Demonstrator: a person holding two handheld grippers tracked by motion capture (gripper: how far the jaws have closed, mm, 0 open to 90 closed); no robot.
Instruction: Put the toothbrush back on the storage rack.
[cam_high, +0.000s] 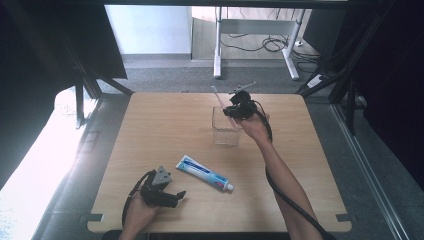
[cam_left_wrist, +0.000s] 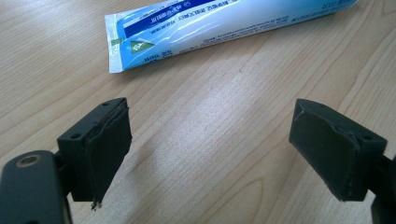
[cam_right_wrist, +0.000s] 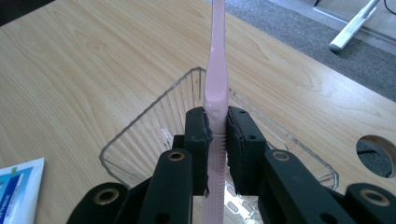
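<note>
The right gripper (cam_right_wrist: 217, 140) clamps the pink toothbrush (cam_right_wrist: 217, 70) upright directly above the clear ribbed cup (cam_right_wrist: 140, 135) for insertion, while the left gripper (cam_left_wrist: 210, 149) rests open just short of the toothpaste tube (cam_left_wrist: 210, 28) on the desk (cam_left_wrist: 224, 121).

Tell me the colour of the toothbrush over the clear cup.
Pale pink toothbrush; the right gripper view shows it best.

The high view looks forward and down from above the person's side, taking in the whole table (cam_high: 150, 120) and the floor beyond. The left gripper view sits low and close over the wood, facing the tube (cam_left_wrist: 224, 28) just ahead of its jaws. The right gripper view looks down along its jaws into the cup (cam_right_wrist: 140, 135), very near. Both gripper views share the tube (cam_right_wrist: 18, 186) with the high view (cam_high: 205, 172).
</note>
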